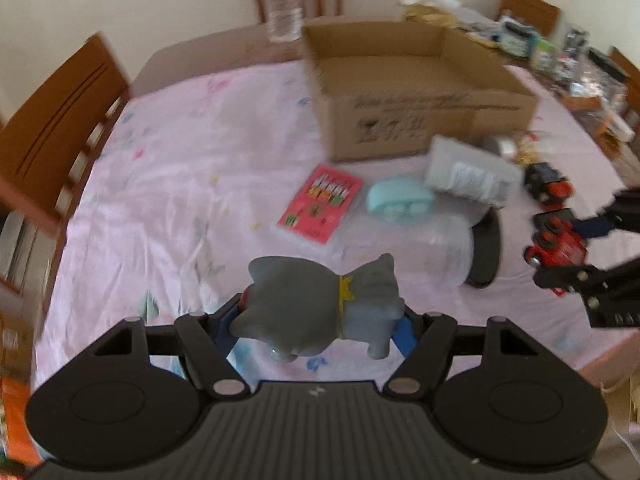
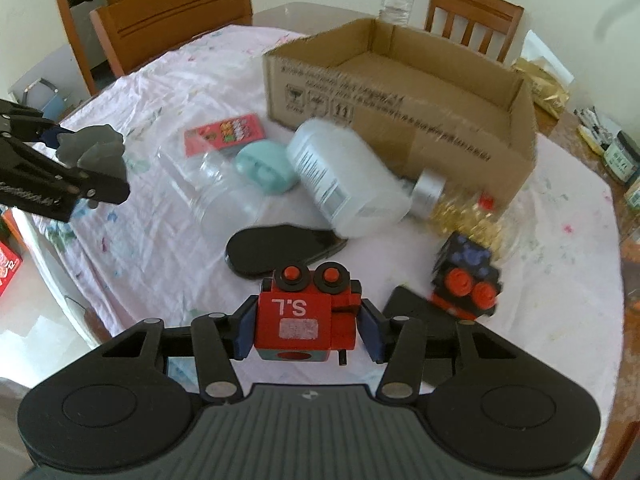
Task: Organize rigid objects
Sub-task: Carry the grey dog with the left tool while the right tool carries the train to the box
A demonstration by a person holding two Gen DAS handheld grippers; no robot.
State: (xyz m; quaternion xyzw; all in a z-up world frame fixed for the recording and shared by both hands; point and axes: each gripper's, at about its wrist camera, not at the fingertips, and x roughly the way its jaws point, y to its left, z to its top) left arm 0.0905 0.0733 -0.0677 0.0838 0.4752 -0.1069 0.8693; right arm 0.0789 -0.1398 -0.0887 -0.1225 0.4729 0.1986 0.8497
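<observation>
The right gripper [image 2: 306,322] clamped a red toy train [image 2: 306,316] marked "S.L"; the left gripper [image 1: 320,320] clamped a grey figure [image 1: 320,304], perhaps an elephant. The cardboard box [image 2: 400,120] print was blurred.

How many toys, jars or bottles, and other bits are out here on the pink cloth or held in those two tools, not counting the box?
Toys: 3 – grey elephant toy, red toy train car, black toy train car
Jars and bottles: 3 – clear jar, white bottle, jar of gold bits
Other: 3 – red card pack, teal case, black oval lid
Total: 9
</observation>
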